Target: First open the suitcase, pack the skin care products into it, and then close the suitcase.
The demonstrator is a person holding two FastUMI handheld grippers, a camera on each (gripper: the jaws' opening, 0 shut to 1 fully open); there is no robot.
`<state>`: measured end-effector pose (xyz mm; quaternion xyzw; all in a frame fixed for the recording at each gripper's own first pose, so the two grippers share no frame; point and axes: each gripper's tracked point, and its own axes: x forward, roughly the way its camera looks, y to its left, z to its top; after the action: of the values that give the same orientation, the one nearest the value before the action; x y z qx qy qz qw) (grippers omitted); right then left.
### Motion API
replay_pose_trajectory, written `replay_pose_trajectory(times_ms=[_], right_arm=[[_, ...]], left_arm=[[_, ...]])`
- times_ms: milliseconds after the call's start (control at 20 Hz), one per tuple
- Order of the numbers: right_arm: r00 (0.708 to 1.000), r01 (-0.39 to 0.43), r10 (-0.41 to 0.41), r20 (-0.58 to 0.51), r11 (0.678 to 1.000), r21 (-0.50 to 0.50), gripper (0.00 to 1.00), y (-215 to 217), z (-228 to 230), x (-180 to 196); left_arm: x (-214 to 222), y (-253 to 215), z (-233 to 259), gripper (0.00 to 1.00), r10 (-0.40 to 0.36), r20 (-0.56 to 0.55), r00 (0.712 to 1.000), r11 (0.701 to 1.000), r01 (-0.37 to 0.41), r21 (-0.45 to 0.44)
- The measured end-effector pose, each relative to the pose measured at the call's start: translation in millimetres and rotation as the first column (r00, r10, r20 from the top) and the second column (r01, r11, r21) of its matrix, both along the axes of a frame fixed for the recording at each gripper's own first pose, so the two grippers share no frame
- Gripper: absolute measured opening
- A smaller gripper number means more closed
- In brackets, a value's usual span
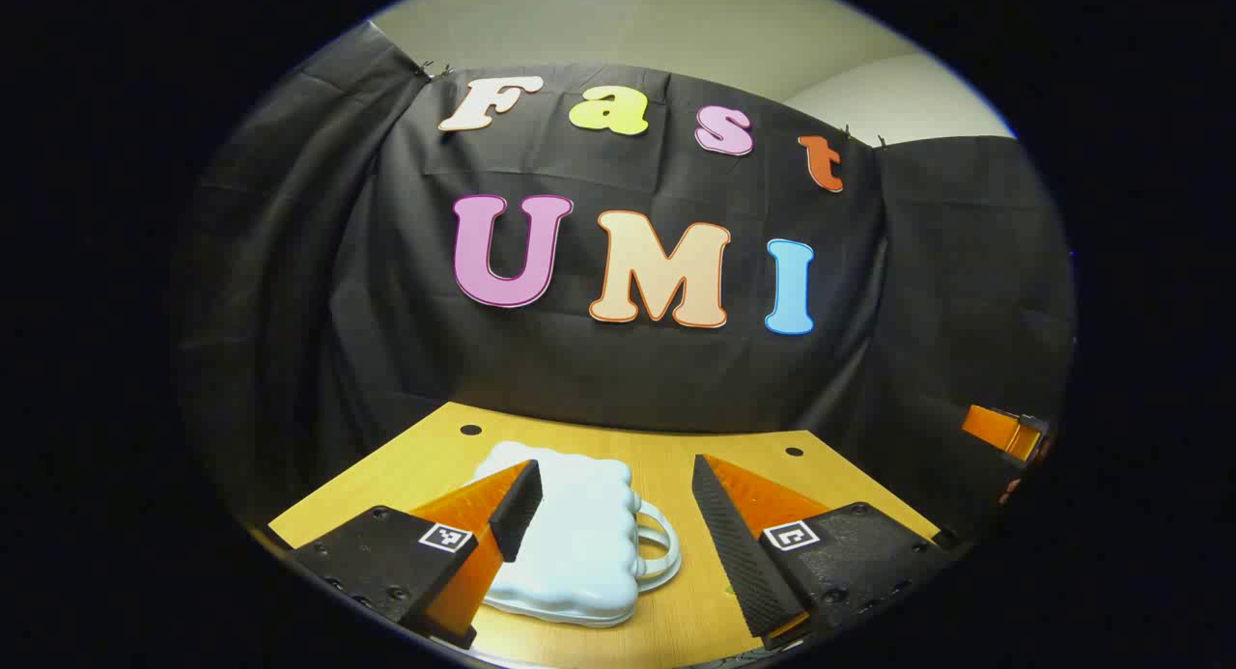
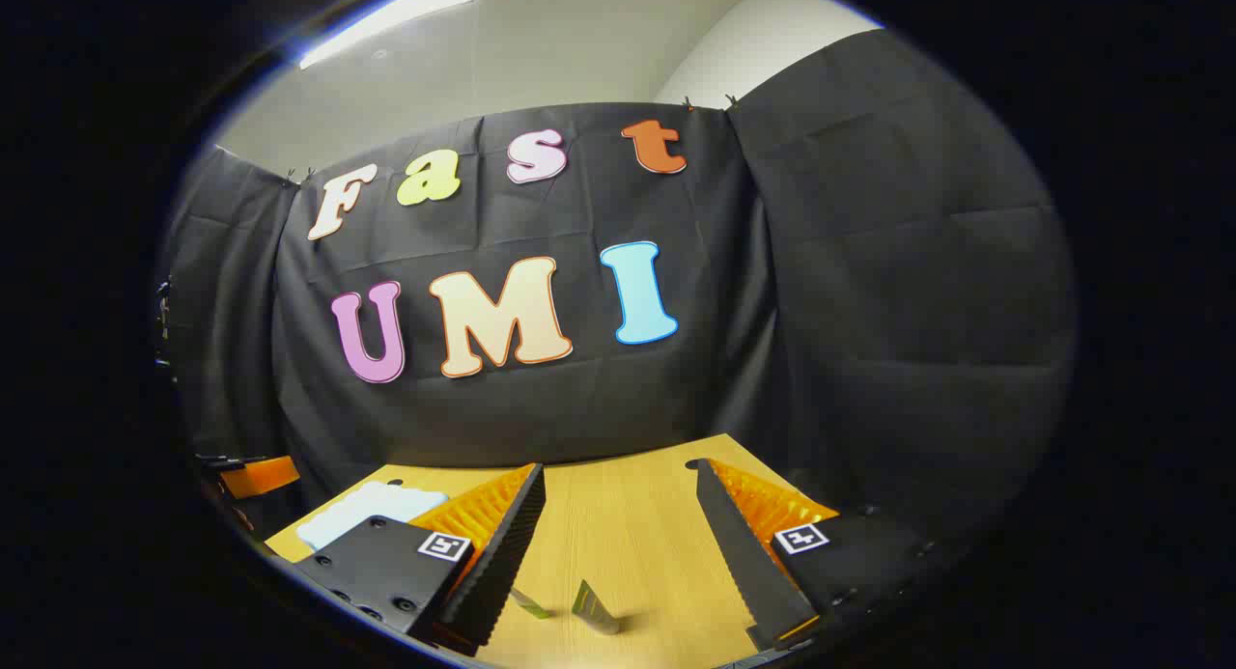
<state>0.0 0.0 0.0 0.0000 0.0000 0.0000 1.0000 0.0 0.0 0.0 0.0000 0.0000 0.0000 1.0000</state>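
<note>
The pale suitcase lies shut on the surface, handle facing right, just ahead of the released left tool. It looks a light, stiff, slippery shell, best taken at the handle or lid edge. The right tool gapes over small tubes.

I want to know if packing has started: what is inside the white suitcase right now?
The suitcase lies shut on the wooden table, handle toward the left gripper, so its inside is hidden. Two small upright items stand on the table before the right gripper.
</note>
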Motion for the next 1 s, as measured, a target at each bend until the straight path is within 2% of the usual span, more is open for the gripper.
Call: replay_pose_trajectory(times_ms=[50,450,600,800,1000], right_arm=[[1.000,0.001,-0.001,0.000,1.000,-0.006,0.98,-2,0,0],[0.999,-0.023,0.022,-0.025,0.999,-0.023,0.98,-5,-8,13],[0.999,-0.029,0.028,-0.041,0.999,-0.024,0.98,-7,-13,21],[0.997,-0.028,0.026,-0.069,0.999,-0.021,0.98,-12,-23,25],[0.995,-0.021,0.019,-0.094,0.999,-0.024,0.98,-19,-28,26]], left_arm=[[0,0,0,0.93,-0.002,-0.003,1.000,1.000,0.002,-0.004],[18,-11,-23,0.94,-0.058,-0.116,0.992,0.998,0.055,-0.023],[42,-20,-31,0.94,-0.100,-0.178,0.979,0.994,0.090,-0.059],[70,-32,-45,0.94,-0.129,-0.245,0.961,0.986,0.098,-0.137],[95,-42,-58,0.94,-0.149,-0.319,0.936,0.985,0.114,-0.126]])
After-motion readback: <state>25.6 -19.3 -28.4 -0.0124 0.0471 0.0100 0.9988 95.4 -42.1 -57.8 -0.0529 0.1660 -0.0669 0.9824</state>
